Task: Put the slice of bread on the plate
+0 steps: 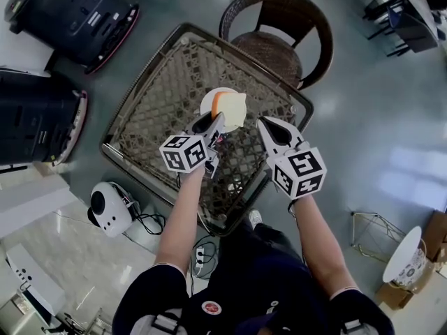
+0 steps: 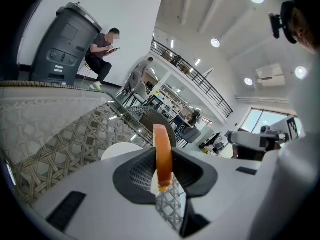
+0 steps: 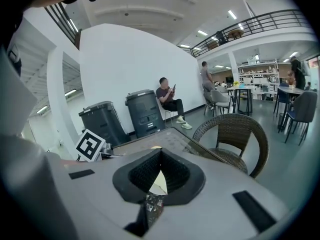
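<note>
Beneath both tongs: a square table (image 1: 150, 117) with a woven cane top under glass, set in a dark frame, on a grey polished floor (image 1: 363, 117). Beyond the tips of the tongs, at the table's far edge, stands a round wicker chair (image 1: 279, 30). Out from the left tongs, off the table, stand two dark bins (image 1: 66, 12) with their lids down, so the contents are hidden. Behind the left tongs, towards the person, a white appliance (image 1: 108, 208) with a cable lies on the floor. Out from the right tongs and further back stands a wire frame (image 1: 374, 232). The gripper views show a tall white hall with ceiling lamps and a railed gallery (image 2: 200, 79). A seated person (image 2: 102, 54) is beside the bins.

Plate and slice: a white plate (image 1: 207, 109) lies on the table directly under the tips of the left tongs (image 1: 216, 122). These tongs are closed on the slice of bread (image 1: 234, 109), which is held on edge with the crust uppermost and both pads pressed against its faces. The slice hangs over the plate, and contact between its lower edge and the plate cannot be judged. The right tongs (image 1: 265, 124) are just beside the slice and apart from it. Their jaws are together at the tips, with nothing between them.
</note>
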`<action>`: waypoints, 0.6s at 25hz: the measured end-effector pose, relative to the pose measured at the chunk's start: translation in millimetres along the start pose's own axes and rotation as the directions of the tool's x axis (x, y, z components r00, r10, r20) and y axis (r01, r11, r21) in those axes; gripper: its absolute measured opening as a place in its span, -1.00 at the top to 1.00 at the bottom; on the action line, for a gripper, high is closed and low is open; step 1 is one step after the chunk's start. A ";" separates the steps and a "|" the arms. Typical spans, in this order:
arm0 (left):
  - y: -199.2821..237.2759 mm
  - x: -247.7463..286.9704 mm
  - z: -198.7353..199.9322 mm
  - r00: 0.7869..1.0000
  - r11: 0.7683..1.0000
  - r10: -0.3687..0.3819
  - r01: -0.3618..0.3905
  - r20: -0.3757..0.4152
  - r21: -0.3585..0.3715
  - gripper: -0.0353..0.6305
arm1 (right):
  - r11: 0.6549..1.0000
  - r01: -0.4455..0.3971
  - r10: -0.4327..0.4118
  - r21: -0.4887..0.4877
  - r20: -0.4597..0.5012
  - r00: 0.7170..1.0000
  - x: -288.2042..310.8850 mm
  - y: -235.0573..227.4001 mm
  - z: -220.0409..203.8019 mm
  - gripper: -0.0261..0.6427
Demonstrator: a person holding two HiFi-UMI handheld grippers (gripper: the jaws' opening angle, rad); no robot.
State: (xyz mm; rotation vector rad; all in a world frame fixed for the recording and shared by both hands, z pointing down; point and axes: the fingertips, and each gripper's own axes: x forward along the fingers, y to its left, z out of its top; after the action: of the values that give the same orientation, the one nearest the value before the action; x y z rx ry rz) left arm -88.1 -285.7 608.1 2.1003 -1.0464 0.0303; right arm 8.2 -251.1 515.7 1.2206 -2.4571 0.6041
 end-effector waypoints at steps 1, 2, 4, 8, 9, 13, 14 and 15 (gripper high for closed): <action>1.9 0.8 -0.8 1.000 1.000 0.001 -0.001 0.001 -0.008 0.61 | 1.000 -0.002 0.002 0.004 -0.001 1.000 1.8 0.5 -1.1 0.90; 4.0 1.4 -1.3 1.000 1.000 0.000 0.000 0.003 -0.020 0.61 | 1.000 -0.005 0.005 0.007 -0.002 1.000 3.6 1.1 -2.1 0.90; 9.0 2.1 -2.3 1.000 0.999 -0.002 0.002 0.008 -0.045 0.61 | 1.000 -0.008 0.008 0.013 -0.002 1.000 6.4 2.9 -3.3 0.90; 22.9 2.9 -5.3 1.000 0.997 0.025 -0.025 -0.002 -0.067 0.61 | 1.000 -0.010 0.010 0.016 -0.002 1.000 8.2 3.7 -2.5 0.90; 26.4 2.9 -6.7 0.999 0.997 0.038 -0.038 -0.008 -0.063 0.61 | 1.000 -0.009 0.009 0.018 -0.002 1.000 8.5 3.0 -2.7 0.90; 37.2 2.1 -12.2 0.996 0.995 0.079 -0.080 -0.028 -0.052 0.59 | 1.000 -0.011 0.011 0.025 -0.001 1.000 10.2 3.0 -3.9 0.90; 40.2 1.6 -13.5 0.995 0.994 0.093 -0.095 -0.034 -0.047 0.59 | 1.000 -0.012 0.013 0.026 -0.001 1.000 10.6 3.4 -3.8 0.90; 42.9 1.3 -14.7 0.993 0.993 0.107 -0.108 -0.040 -0.038 0.58 | 1.000 -0.013 0.013 0.027 -0.001 1.000 10.9 3.5 -3.6 0.90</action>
State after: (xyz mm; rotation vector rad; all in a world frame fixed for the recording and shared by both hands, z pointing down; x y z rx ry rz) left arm -112.3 -292.6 645.8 1.9982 -1.1275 0.1014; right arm -0.5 -254.6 523.1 1.2149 -2.4661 0.6433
